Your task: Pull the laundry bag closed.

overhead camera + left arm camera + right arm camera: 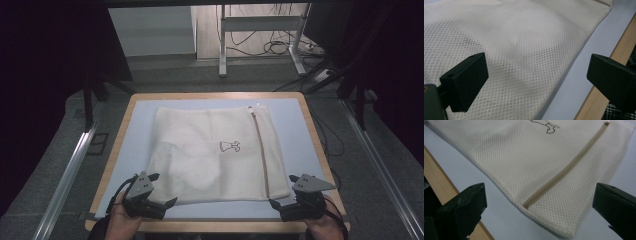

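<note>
While both tongs hover at the near edge of the desk, the scene reads as follows, left to right.

Left tongs (162, 190): spread wide, gripping nothing; held in the person's left hand (120, 223) at the near left corner of the mesh bag. In the left gripper view, 1 jaw stands over the mesh and the other over the wooden rim.

Mesh bag (210, 155): cream, flat on the desk, roughly centred, its near edge just beyond both tongs. A paler rounded shape shows through the mesh in the near left part; what it is cannot be told.

Printed mark (229, 146): small dark outline drawing near the middle of the bag.

Zipper (260, 150): tan, closed along its visible length, running from the far edge to the near edge on the bag's right side.

Right tongs (282, 191): spread wide, gripping nothing; held at the near right corner of the bag, with the near end of the zipper between the 2 jaws in the right gripper view.

Desk (305, 145): pale blue surface with a light wooden rim.
</note>
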Demonstrator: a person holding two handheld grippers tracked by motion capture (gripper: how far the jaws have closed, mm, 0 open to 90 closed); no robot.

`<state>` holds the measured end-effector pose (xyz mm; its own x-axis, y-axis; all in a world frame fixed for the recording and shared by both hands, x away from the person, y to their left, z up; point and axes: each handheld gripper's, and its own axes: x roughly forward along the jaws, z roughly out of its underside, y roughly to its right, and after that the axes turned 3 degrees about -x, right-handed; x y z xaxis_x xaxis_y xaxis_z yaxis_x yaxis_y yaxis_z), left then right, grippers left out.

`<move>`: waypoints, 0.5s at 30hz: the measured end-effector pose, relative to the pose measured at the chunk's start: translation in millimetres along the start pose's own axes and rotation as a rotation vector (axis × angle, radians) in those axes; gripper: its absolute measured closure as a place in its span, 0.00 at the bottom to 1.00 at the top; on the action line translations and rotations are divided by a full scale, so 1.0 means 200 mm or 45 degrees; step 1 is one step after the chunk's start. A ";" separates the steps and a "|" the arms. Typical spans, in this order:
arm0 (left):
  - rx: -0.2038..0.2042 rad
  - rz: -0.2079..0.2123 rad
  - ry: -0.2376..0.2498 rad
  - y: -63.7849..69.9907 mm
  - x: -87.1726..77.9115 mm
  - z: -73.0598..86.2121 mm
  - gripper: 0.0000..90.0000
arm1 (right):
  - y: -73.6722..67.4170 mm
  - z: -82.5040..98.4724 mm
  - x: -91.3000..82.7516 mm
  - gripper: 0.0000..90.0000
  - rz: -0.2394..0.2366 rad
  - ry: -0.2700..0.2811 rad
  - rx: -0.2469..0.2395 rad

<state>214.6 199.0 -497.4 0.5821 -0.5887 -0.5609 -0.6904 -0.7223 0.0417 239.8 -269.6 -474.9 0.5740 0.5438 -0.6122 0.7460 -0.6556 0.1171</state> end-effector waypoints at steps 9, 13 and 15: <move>-0.042 -0.034 0.011 -0.04 -0.05 0.06 0.04 | -0.01 0.08 -0.06 0.00 0.019 -0.016 0.042; -0.067 -0.044 -0.014 -0.06 -0.05 0.10 0.04 | 0.01 0.12 -0.09 0.00 0.010 -0.020 0.083; -0.084 -0.042 -0.036 -0.07 -0.04 0.11 0.04 | 0.02 0.14 -0.10 0.00 0.000 -0.016 0.107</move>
<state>210.5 222.7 -512.3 0.5909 -0.5545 -0.5861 -0.6409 -0.7638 0.0765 221.9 -297.5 -484.3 0.5693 0.5373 -0.6223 0.7146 -0.6977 0.0513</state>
